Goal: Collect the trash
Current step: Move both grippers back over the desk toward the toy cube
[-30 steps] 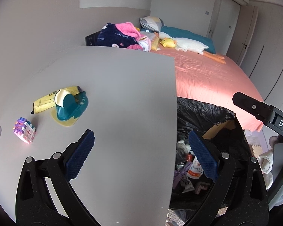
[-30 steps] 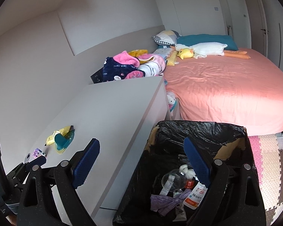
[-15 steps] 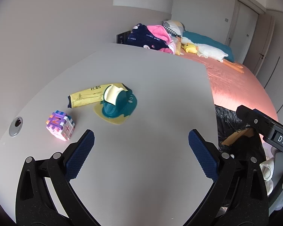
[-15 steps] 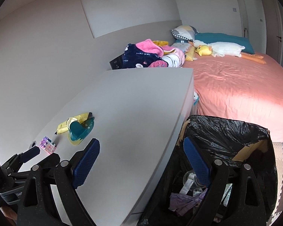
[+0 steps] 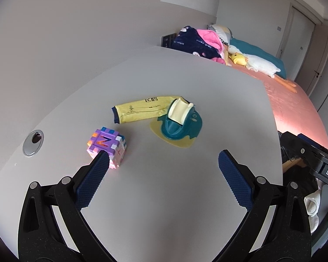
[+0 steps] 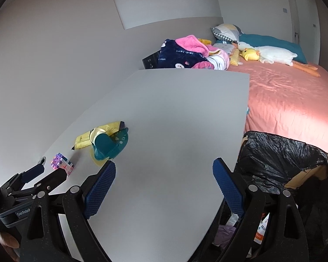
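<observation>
A yellow wrapper (image 5: 142, 109) lies on the grey desk (image 5: 175, 196), touching a teal and cream toy (image 5: 179, 122) on a yellow base. A purple block cube (image 5: 107, 145) sits to their left. My left gripper (image 5: 164, 170) is open and empty, above the desk just short of these things; its left fingertip overlaps the cube in view. My right gripper (image 6: 164, 179) is open and empty over the desk's right part. It sees the wrapper (image 6: 85, 138), the toy (image 6: 108, 146), the cube (image 6: 62, 163) and the left gripper (image 6: 43, 174). The black-lined trash bin (image 6: 284, 159) stands right of the desk.
A round cable grommet (image 5: 32, 145) sits in the desk at the left. A bed with a pink cover (image 6: 290, 100), plush toys and a pile of clothes (image 6: 185, 54) lies beyond. The bin holds several bits of trash (image 6: 260, 233). The wall runs along the desk's left.
Both grippers have swung left, from over the trash bin to over the desk. The wrapper, toy and cube are now nearer and more central in the left wrist view. Both stay open.
</observation>
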Demonstrator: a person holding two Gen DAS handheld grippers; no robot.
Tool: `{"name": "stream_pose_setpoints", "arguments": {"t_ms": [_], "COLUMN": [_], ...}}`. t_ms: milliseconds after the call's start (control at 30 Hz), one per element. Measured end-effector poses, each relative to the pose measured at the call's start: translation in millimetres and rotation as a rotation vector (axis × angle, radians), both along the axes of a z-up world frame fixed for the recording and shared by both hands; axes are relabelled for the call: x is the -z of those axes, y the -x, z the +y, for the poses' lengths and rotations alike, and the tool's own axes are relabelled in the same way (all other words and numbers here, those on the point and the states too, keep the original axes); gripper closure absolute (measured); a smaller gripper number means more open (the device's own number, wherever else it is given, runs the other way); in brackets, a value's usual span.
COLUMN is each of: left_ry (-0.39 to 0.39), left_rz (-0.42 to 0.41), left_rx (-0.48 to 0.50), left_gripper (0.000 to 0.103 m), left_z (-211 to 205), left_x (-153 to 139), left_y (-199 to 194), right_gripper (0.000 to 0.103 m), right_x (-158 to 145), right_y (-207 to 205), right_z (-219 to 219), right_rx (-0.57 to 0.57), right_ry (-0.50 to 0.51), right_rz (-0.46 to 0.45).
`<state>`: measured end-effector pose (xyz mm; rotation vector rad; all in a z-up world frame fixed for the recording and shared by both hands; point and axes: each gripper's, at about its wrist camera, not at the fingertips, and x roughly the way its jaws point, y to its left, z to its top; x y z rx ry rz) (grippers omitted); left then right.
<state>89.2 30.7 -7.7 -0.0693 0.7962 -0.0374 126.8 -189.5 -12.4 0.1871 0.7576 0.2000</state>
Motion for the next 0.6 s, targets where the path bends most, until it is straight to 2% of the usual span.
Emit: {"name": "stream_pose_setpoints", "arguments": {"t_ms": [367, 600], "left_ry": [-0.017, -0.006], "left_rz": [0.025, 0.069], "left_rx": [-0.087, -0.104], "left_gripper": [0.007, 0.019], "left_z": [45, 63], "left_x": [18, 34], "left_y": [-18, -32], "right_gripper": [0.013, 0.016], "right_x": [11, 20], "right_y": [-22, -38], "right_z": [42, 74], "right_rx": [-0.069, -0.155], "right_ry": [0.004, 0.025], "right_rz": [0.029, 0.051]}}
